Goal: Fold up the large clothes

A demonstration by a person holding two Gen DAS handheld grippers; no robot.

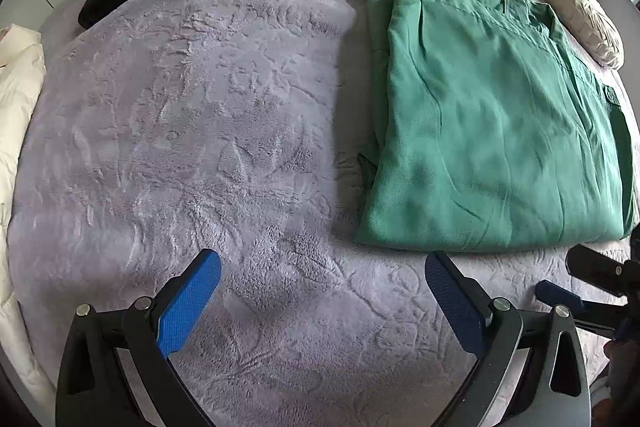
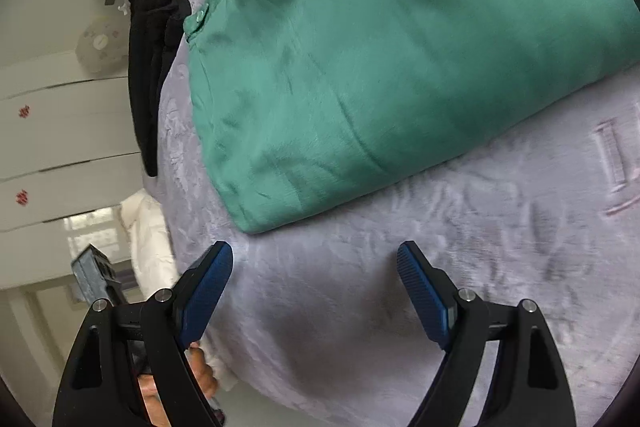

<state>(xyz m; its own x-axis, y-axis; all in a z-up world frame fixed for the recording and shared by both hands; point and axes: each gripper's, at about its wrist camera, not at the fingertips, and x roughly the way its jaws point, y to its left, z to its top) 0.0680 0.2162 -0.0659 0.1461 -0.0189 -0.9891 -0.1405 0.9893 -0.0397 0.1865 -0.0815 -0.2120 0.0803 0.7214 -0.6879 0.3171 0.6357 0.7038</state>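
Both claws — left claw (image 1: pixel 322 273), right claw (image 2: pixel 315 263) — gape wide, empty; green garment (image 1: pixel 492 131) seemingly folded.

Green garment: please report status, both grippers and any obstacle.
Left gripper open, empty. Right gripper open, empty. Green garment folded flat on blanket. Nothing in the way.

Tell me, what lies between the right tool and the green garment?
Only bare grey blanket, as the right wrist view shows. The right tool is open and empty, just short of the garment.
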